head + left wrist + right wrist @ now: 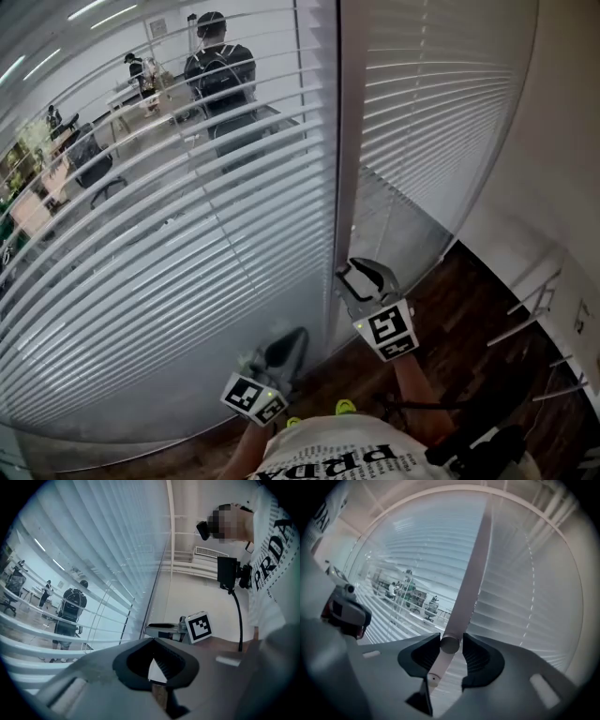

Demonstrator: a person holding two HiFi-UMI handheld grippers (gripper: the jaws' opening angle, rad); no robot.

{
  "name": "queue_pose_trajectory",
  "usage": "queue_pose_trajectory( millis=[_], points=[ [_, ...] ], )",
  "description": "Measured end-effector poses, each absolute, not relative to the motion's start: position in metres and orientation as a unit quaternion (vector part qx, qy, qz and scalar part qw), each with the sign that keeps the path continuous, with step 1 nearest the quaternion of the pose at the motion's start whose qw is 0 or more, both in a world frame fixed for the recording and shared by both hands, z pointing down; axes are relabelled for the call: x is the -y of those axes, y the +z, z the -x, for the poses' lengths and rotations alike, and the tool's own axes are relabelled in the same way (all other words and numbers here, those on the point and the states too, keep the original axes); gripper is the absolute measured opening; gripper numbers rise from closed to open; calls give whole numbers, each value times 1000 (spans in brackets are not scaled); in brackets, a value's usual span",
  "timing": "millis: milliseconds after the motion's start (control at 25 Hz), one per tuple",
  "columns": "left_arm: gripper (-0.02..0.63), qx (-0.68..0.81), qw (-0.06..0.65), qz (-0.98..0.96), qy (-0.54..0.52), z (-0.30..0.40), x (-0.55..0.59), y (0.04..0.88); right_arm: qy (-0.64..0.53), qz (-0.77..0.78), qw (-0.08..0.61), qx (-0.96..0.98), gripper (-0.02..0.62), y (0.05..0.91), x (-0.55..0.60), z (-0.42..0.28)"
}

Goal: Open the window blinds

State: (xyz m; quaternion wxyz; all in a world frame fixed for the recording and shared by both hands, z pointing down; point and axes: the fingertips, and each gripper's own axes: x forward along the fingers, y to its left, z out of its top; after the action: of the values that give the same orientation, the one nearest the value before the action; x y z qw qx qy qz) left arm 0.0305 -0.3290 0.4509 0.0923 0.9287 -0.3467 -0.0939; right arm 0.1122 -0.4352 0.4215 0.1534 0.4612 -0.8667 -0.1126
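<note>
Showing only in right gripper view: a pale cylindrical tilt wand point(449, 645) stands between the jaws of my right gripper point(451, 648), which sit apart, not pinching it.
Head view: I can't make out the wand; the gripper sits just beside the white upright window post point(339, 141), amid the white horizontal-slat window blinds point(187, 281).
Wand axis: slanting from lower left to upper right.
Left gripper point(154, 662): jaws together, empty, low beside the blinds.
</note>
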Motion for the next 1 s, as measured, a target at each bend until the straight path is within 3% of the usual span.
queue_pose_trajectory(
  millis=[160,320,1000],
  points=[
    [-8,346,92,-929,-94,-31,330,448,-180,-459,219,842,146,428,437,-107],
    [-8,348,93,-928,-94,-31,331,450,-222,-469,243,820,130,432,438,-108],
    [-8,343,92,-930,-95,-33,330,446,-113,-469,161,861,132,426,437,-109]
  ],
)
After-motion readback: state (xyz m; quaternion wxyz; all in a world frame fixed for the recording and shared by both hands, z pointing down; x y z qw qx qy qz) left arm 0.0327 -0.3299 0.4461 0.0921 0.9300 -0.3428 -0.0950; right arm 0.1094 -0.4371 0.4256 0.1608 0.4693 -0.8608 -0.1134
